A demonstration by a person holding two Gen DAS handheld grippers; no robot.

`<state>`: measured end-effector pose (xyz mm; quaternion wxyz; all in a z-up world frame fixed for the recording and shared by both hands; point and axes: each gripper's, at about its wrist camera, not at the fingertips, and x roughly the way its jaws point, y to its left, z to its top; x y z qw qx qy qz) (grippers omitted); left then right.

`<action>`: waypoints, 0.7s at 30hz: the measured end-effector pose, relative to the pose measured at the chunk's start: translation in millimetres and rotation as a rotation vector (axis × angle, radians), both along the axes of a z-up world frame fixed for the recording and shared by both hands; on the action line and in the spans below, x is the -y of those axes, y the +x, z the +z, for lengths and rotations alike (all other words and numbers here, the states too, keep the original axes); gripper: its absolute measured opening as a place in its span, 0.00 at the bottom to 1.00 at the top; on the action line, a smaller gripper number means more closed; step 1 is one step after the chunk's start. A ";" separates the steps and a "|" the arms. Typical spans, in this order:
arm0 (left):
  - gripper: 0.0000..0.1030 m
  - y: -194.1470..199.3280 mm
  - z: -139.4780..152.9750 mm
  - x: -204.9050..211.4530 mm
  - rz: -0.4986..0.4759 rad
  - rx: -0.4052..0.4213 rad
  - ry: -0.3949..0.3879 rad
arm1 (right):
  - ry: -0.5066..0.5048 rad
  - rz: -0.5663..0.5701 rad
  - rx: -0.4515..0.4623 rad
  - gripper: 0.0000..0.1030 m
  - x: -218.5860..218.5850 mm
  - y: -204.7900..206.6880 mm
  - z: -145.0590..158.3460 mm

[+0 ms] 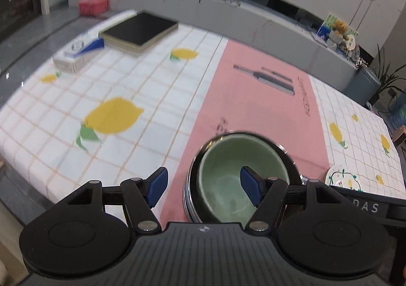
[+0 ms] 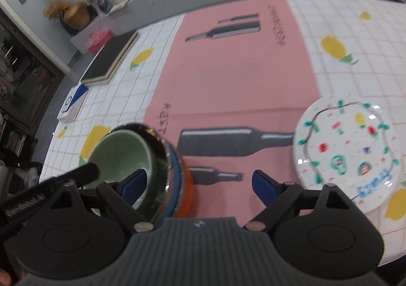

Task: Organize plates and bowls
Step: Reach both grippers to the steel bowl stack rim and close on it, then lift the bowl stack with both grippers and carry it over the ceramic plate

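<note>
A green bowl sits nested inside a metal bowl with a dark rim on the pink mat. My left gripper is open; its right finger is inside the green bowl and its left finger is outside the stack. In the right wrist view the green bowl sits in the metal bowl, which rests on blue and orange bowls. My right gripper is open, its left finger inside the green bowl. A patterned white plate lies right of it, and shows in the left wrist view.
A pink mat printed with bottles lies on the lemon-patterned tablecloth. A black book and a white-blue box lie at the far left. A grey bench stands behind the table.
</note>
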<state>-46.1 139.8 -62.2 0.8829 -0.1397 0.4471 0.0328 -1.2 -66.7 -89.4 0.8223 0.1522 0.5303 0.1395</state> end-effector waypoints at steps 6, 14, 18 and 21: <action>0.72 5.7 -17.2 -12.1 0.036 -0.063 -0.068 | 0.018 0.000 -0.084 0.77 -12.3 9.3 -17.3; 0.63 12.4 -34.9 -19.4 0.056 -0.118 -0.126 | 0.036 0.011 -0.113 0.69 -21.3 15.8 -28.8; 0.59 13.2 -43.8 -21.8 0.064 -0.119 -0.160 | 0.064 0.017 -0.125 0.63 -23.7 17.5 -33.2; 0.54 13.0 -46.0 -24.6 0.071 -0.108 -0.195 | 0.092 0.019 -0.131 0.58 -24.1 18.2 -35.7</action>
